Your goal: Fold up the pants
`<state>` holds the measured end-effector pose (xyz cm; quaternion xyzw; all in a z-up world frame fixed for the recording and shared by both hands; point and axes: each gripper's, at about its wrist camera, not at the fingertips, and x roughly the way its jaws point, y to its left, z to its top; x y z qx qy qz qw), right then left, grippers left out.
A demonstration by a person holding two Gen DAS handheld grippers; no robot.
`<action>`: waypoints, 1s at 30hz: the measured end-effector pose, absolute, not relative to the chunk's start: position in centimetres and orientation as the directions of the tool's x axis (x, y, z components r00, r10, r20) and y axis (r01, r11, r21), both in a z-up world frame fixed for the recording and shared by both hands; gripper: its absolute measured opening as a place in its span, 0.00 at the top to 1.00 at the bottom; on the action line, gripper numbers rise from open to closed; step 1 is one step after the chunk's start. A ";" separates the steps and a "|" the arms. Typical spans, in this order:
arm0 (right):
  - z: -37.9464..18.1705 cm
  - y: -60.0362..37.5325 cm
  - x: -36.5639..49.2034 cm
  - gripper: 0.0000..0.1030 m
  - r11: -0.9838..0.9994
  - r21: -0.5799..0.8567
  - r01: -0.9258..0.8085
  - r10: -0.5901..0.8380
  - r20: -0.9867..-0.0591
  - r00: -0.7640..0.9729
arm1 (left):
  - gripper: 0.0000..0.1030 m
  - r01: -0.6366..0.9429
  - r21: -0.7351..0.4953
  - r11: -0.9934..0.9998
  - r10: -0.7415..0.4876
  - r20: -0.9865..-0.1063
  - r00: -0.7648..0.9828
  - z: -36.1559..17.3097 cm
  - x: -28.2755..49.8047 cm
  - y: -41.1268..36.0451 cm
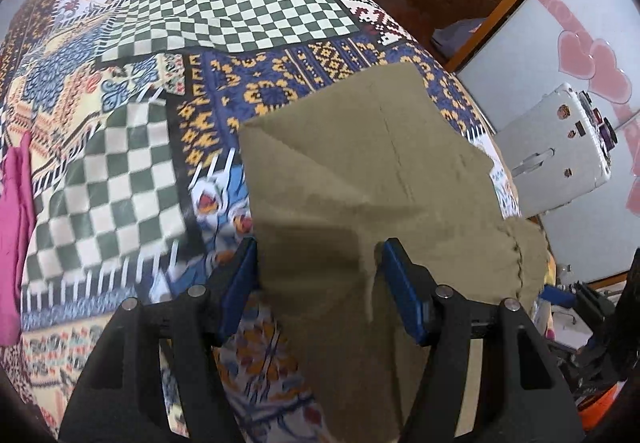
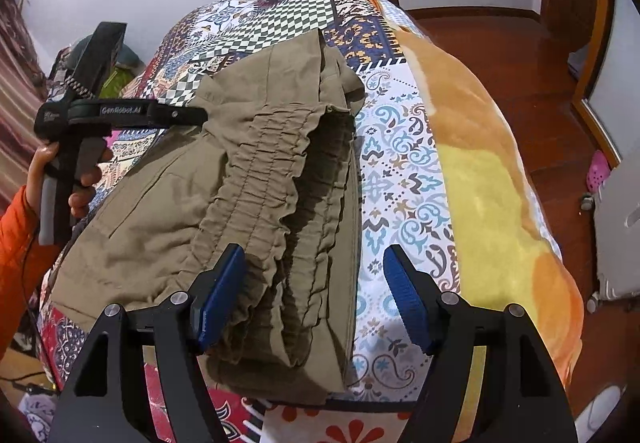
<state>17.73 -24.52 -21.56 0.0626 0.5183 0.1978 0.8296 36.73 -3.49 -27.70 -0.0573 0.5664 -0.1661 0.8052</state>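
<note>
The olive-khaki pants point(image 2: 224, 179) lie folded on the patchwork bedspread point(image 2: 400, 163), with the gathered elastic waistband point(image 2: 280, 171) facing me. My right gripper point(image 2: 312, 297) stands open low over the waistband. Its left pad is above the gathers and its right pad is above the bedspread. In the left wrist view a flat folded part of the pants point(image 1: 360, 163) runs under my left gripper point(image 1: 320, 283). That gripper hovers open, with cloth between its fingers and its shadow on the cloth. From the right wrist view, the left gripper point(image 2: 202, 114) meets the pants' far left edge.
A hand point(image 2: 80, 179) in an orange sleeve holds the left tool. An orange and yellow blanket point(image 2: 492, 171) covers the bed's right side. Pink cloth point(image 1: 14, 235) lies at the left edge. A white case point(image 1: 560, 151) stands beside the bed on the wooden floor point(image 2: 500, 27).
</note>
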 end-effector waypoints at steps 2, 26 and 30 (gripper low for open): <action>-21.6 -24.4 17.9 0.34 0.914 0.309 -0.262 0.393 -0.835 0.385 | 0.39 0.203 -0.275 0.940 -0.329 -0.891 0.314 -28.0 37.4 -3.7; -18.3 -24.6 17.5 0.34 0.917 0.285 -0.278 0.389 -0.791 0.472 | 0.94 0.127 -0.237 0.963 -0.269 -0.855 0.443 -23.7 31.8 1.5; -17.3 -24.1 17.0 0.34 0.913 0.276 -0.301 0.396 -0.779 0.487 | 0.94 0.080 -0.231 0.970 -0.241 -0.849 0.470 -22.7 28.4 3.6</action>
